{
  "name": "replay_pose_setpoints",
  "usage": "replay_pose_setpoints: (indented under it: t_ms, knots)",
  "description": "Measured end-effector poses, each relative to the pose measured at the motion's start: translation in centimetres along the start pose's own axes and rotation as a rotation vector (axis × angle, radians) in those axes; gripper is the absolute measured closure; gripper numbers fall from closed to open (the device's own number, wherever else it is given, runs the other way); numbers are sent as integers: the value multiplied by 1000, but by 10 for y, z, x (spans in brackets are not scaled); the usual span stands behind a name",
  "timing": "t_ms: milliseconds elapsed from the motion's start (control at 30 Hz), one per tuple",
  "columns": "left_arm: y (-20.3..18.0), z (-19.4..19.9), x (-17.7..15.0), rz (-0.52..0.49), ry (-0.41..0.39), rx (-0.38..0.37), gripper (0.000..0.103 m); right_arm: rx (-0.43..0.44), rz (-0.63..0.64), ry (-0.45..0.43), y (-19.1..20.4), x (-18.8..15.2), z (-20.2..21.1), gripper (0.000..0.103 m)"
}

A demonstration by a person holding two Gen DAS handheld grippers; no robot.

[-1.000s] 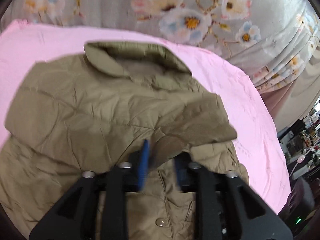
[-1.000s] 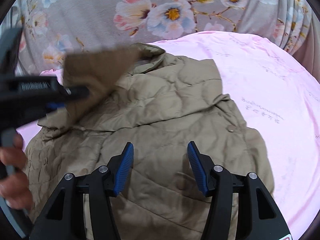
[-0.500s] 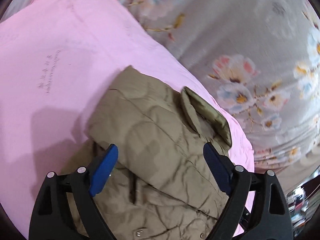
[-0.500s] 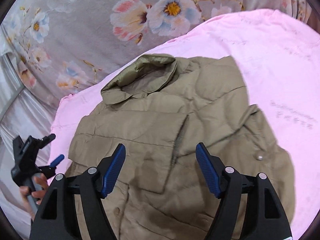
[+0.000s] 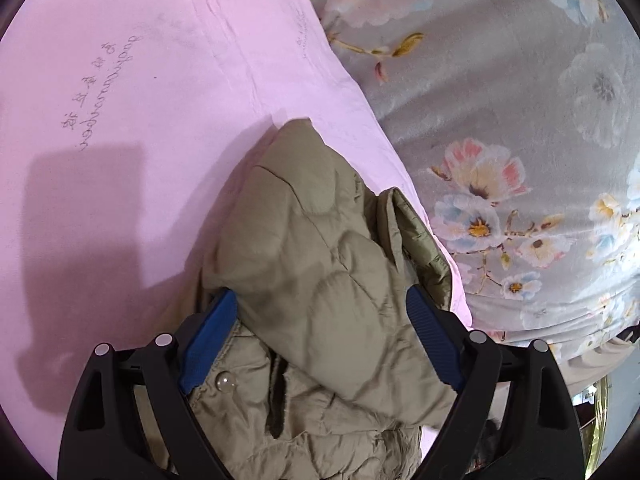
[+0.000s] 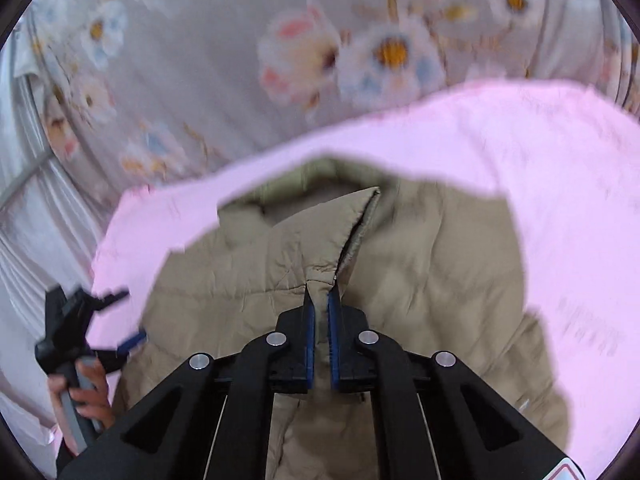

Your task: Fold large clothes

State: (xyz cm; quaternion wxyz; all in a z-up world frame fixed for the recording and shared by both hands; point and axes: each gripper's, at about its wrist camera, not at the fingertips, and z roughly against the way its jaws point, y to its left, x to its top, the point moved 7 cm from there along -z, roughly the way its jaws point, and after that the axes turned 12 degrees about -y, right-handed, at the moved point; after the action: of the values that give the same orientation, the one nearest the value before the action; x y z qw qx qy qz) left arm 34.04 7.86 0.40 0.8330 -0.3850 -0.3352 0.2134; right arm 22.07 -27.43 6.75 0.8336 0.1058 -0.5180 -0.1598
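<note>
An olive quilted jacket (image 6: 420,280) lies on a pink sheet (image 6: 560,168), collar at the far side. My right gripper (image 6: 322,300) is shut on a fold of the jacket's sleeve and lifts it into a peak. In the left wrist view the jacket (image 5: 320,264) lies with a sleeve folded over its body. My left gripper (image 5: 324,320) is open, its jaws wide apart on either side of that folded part, holding nothing. The left gripper also shows in the right wrist view (image 6: 100,320), at the jacket's left edge.
A grey floral cloth (image 5: 520,120) hangs behind the pink sheet (image 5: 120,80); it also fills the back of the right wrist view (image 6: 320,40). A white curtain (image 6: 32,220) is at the far left. The person's hand (image 6: 88,396) holds the left gripper's handle.
My left gripper let go of the sleeve it had laid across the jacket, opened and drew back to the left edge. My right gripper came down and shut on the folded sleeve.
</note>
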Motion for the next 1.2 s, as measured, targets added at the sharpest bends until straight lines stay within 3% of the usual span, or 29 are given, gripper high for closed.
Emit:
replay_pose_setpoints:
  t_ms: [100, 200, 267, 367, 567, 933, 1067, 1167, 1200]
  knots:
    - [-6, -3, -6, -28, 10, 7, 19, -35, 20, -64, -12, 30, 8, 98]
    - [-9, -15, -12, -54, 30, 36, 19, -89, 26, -34, -33, 25, -5, 98]
    - [-9, -21, -14, -102, 21, 85, 29, -106, 12, 11, -48, 7, -13, 98]
    - [-8, -29, -16, -252, -6, 242, 71, -158, 33, 69, -65, -23, -27, 99]
    - [-1, -35, -23, -395, -19, 329, 88, -175, 55, 139, -79, -61, -38, 98]
    - [0, -32, -44, -597, -87, 401, 92, -194, 124, 150, -73, -83, -42, 98]
    - [-3, -30, -42, -620, -93, 410, 90, -186, 125, 166, -75, -79, -46, 95]
    - [-13, -8, -40, -658, -116, 409, 87, -227, 147, 138, -74, -63, -27, 74]
    - [-21, 5, -38, -692, -140, 408, 81, -240, 148, 103, -74, -53, -16, 65]
